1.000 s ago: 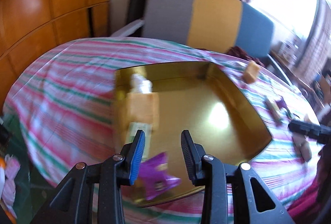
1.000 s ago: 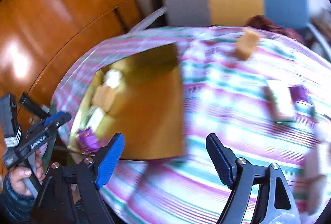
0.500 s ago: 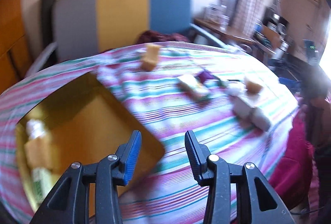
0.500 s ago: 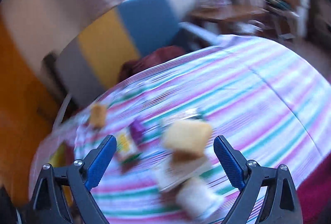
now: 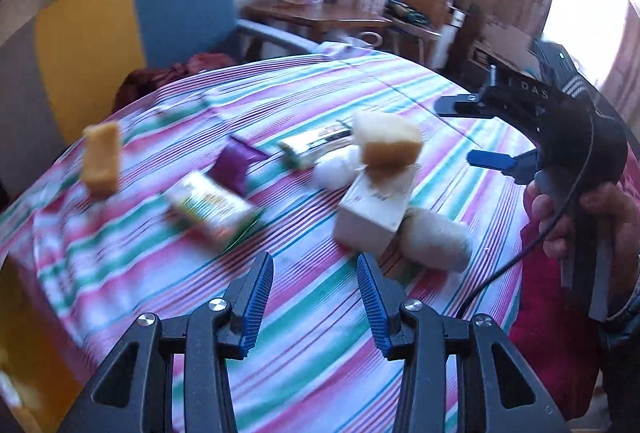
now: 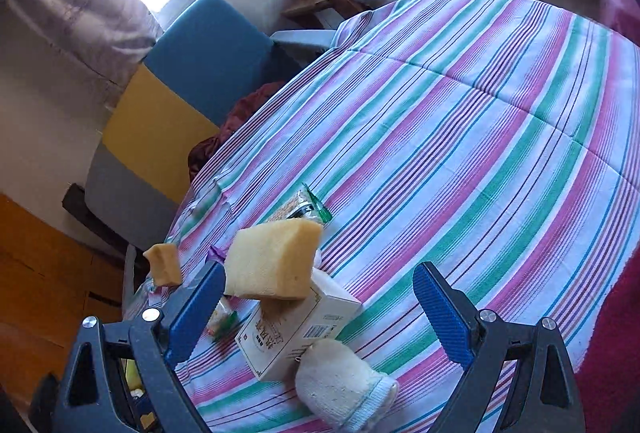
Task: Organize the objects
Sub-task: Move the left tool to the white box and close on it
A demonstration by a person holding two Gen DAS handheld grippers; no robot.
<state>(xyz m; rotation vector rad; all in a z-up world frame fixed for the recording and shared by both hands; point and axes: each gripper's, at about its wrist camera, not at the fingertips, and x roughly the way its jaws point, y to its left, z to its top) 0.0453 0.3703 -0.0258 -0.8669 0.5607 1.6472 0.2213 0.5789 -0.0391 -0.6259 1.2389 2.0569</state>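
Sponge (image 6: 272, 261) sits atop a white box (image 6: 304, 329) on the striped cloth (image 6: 460, 153), sock (image 6: 340, 389) beside it; left gripper (image 5: 316, 297) and right gripper (image 6: 316, 313) both released, empty

Lying on the striped cloth: two yellow sponges (image 5: 387, 142), two white rolled socks (image 5: 434, 239), one white carton (image 5: 370, 211), one purple packet (image 5: 234, 165), two snack packets (image 5: 210, 207).

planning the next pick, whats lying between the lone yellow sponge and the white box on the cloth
In the left wrist view, a green-edged snack packet and a purple packet lie between the yellow sponge and the white box.
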